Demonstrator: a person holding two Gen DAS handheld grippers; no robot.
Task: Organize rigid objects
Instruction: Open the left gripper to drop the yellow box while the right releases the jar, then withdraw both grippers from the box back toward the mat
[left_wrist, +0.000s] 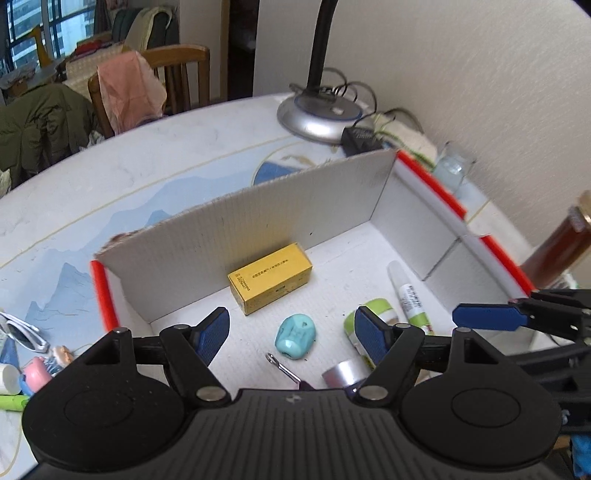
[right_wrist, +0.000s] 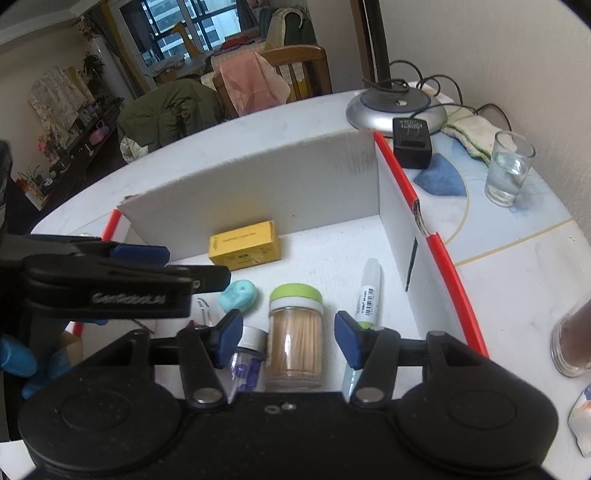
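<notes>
White cardboard box (right_wrist: 391, 206), red-edged — light, flexible walls.
Toothpick jar (right_wrist: 295, 336), green-lidded — upright in the box between the spread pads of the right claw (right_wrist: 291, 341), untouched; hard, smooth, likely slippery; take mid-body.
Yellow carton (left_wrist: 269, 277) — beyond the spread, empty left claw (left_wrist: 291, 338); light, crushable.
Turquoise sharpener (left_wrist: 295, 336) — just ahead; stiff, rounded.

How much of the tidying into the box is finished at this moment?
Done: the yellow box, turquoise piece, toothpick jar and white tube lie in the cardboard box. In hand: nothing; both grippers open. Left: sunglasses and small toys outside.
</notes>
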